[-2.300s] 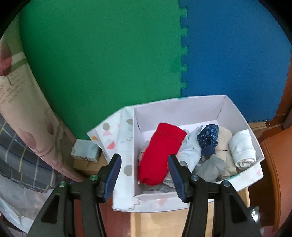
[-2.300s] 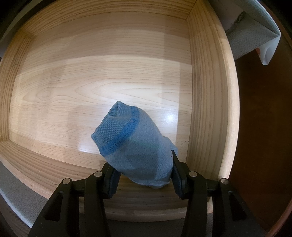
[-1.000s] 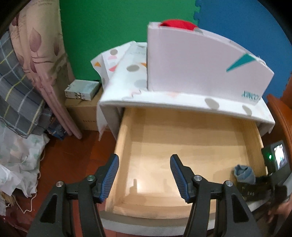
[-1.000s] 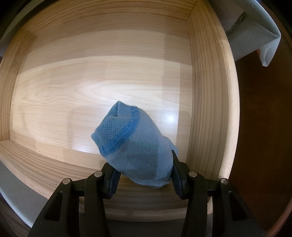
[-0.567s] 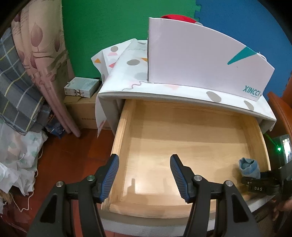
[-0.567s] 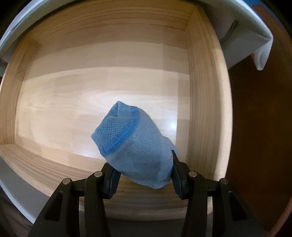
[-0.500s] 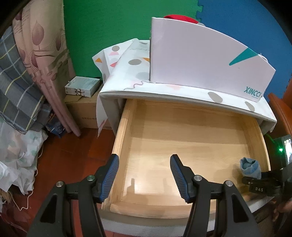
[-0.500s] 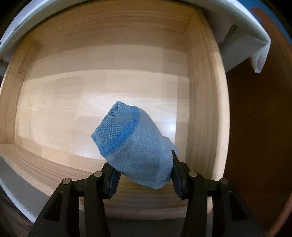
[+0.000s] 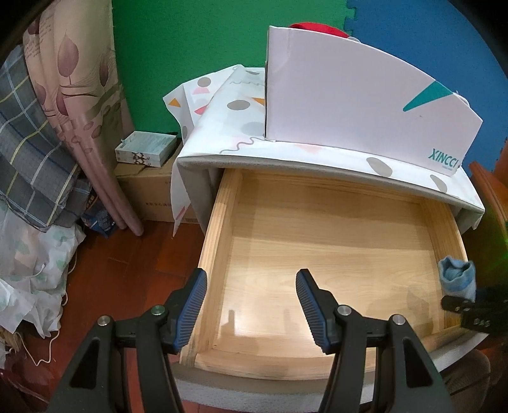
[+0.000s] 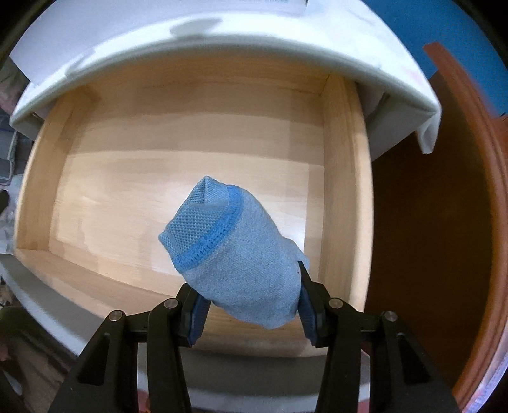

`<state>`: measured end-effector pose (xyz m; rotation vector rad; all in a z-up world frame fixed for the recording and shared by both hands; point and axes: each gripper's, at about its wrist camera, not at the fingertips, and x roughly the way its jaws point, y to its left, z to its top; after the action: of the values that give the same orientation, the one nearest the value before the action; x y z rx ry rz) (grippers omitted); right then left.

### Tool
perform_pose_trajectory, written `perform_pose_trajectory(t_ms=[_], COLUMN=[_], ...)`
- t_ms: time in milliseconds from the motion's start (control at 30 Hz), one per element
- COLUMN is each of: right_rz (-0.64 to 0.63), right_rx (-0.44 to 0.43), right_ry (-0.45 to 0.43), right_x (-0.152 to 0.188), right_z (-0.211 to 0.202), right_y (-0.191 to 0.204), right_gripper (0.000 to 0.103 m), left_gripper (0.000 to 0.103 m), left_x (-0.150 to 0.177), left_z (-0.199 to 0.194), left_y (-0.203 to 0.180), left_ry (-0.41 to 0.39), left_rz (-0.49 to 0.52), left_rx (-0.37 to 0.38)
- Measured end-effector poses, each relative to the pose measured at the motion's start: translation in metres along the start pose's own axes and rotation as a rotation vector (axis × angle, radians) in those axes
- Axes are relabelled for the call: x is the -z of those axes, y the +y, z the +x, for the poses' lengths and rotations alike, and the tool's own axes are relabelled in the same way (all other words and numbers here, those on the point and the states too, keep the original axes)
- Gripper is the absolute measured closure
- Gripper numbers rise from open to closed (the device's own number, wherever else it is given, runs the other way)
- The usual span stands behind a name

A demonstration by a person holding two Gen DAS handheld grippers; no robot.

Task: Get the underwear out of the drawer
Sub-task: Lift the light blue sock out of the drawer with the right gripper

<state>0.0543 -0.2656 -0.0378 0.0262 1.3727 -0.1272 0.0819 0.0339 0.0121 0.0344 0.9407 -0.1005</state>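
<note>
Left view, left gripper [image 9: 250, 305]: fingers wide apart, holding nothing, above the front of the drawer [image 9: 219, 241].
Left view, underwear [image 9: 457, 278]: small blue bundle by the drawer's right wall.
Left view, box [image 9: 365, 104]: white, on top of the cabinet.
Right view, right gripper [image 10: 250, 305]: squeezed tight on the blue underwear [image 10: 235, 251], held up over the drawer [image 10: 336, 190].

Light-blue underwear [image 10: 241, 267] with a darker blue band; pale wooden drawer [image 9: 219, 228]; white box [image 9: 358, 104] with a teal triangle; green [image 9: 190, 41] and blue [image 9: 422, 28] foam mats; plaid blanket [image 9: 28, 152].
</note>
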Motion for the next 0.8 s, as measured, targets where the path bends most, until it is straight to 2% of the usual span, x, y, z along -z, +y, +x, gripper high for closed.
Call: perform_pose_trajectory(t_ms=[300, 500, 733, 800], right_rz=[0.005, -0.004, -0.010, -0.018], right_rx=[-0.038, -0.041, -0.043, -0.038], right_ry=[-0.085, -0.168, -0.274, -0.294], right_x=[-0.002, -0.017, -0.044, -0.055], right_z=[-0.065, -0.122, -0.166, -0.169], right_y=[-0.026, -0.009, 0.001, 0.015], right_gripper=[0.058, 0.058, 0.058, 0.058], left_gripper=[0.043, 0.043, 0.043, 0.043], left_x=[-0.001, -0.002, -0.002, -0.003], left_z=[-0.001, -0.002, -0.002, -0.001], left_y=[-0.001, -0.002, -0.003, -0.003], left_ry=[-0.004, -0.007, -0.011, -0.010], left_rz=[-0.003, -0.004, -0.001, -0.001], left_rx=[0.000, -0.003, -0.007, -0.005])
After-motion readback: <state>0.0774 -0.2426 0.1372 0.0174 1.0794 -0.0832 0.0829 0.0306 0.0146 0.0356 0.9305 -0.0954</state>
